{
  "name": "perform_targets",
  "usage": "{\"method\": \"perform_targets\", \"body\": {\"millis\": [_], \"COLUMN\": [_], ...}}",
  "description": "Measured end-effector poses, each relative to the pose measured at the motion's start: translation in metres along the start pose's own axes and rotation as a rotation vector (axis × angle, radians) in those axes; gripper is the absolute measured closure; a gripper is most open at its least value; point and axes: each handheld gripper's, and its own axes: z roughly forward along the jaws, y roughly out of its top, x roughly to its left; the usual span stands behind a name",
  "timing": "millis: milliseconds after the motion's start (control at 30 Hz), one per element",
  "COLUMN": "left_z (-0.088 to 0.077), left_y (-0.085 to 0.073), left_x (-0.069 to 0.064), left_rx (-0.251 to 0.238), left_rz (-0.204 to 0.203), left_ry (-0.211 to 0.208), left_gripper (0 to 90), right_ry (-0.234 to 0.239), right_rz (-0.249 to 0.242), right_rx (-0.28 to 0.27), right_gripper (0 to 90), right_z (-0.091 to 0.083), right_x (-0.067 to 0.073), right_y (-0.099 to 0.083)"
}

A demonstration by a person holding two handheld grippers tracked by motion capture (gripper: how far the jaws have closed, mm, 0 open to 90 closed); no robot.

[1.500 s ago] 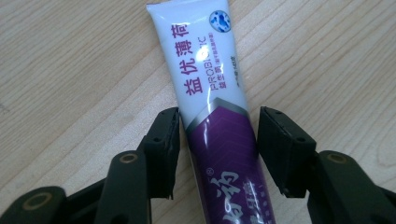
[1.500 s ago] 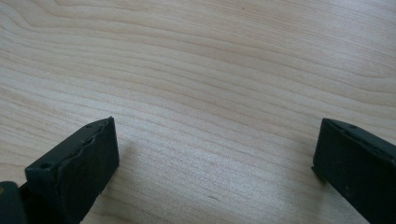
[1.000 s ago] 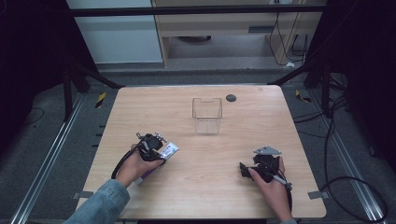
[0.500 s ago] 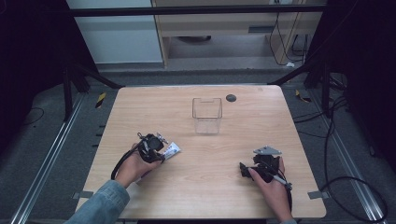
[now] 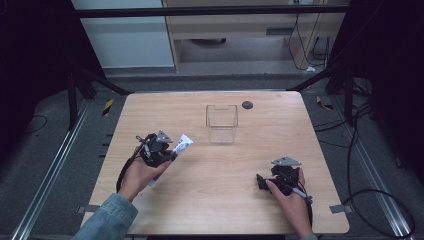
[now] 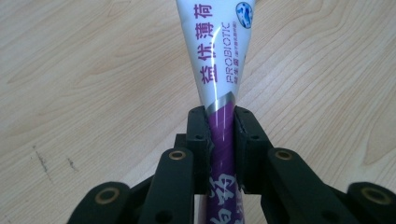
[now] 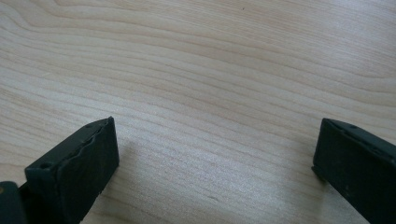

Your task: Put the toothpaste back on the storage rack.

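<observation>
The left tongs (image 6: 219,135) are clamping the purple end of a white tube (image 6: 217,51) reading "PROBIOTIC" beside Chinese characters, holding it just above the wooden surface (image 5: 225,170), left of the clear container (image 5: 221,123). The right tongs (image 7: 215,154) are resting wide open, gripping nothing.

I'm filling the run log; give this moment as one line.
left gripper: shut on toothpaste tube | right gripper: open over table | clear bin: empty
</observation>
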Motion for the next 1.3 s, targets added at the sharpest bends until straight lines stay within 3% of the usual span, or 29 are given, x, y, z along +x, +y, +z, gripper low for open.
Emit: {"method": "perform_targets", "body": {"millis": [600,1000,1300], "left_z": [-0.004,-0.015,-0.032], "left_y": [0.025,0.050,0.081], "left_x": [0.000,-0.001,-0.005], "left_rx": [-0.038,-0.080,-0.134], "left_rz": [0.008,0.034,0.066], "left_ry": [0.008,0.016,0.028], "left_gripper": [78.1,78.0,78.0], "right_ry": [0.001,-0.004,-0.004], "right_rz": [-0.002,-0.006,-0.004], "right_rx": [0.000,0.001,0.001], "right_gripper": [0.3,0.3,0.3], "right_z": [0.000,0.001,0.001], "right_x": [0.000,0.000,0.000], "right_y": [0.000,0.000,0.001]}}
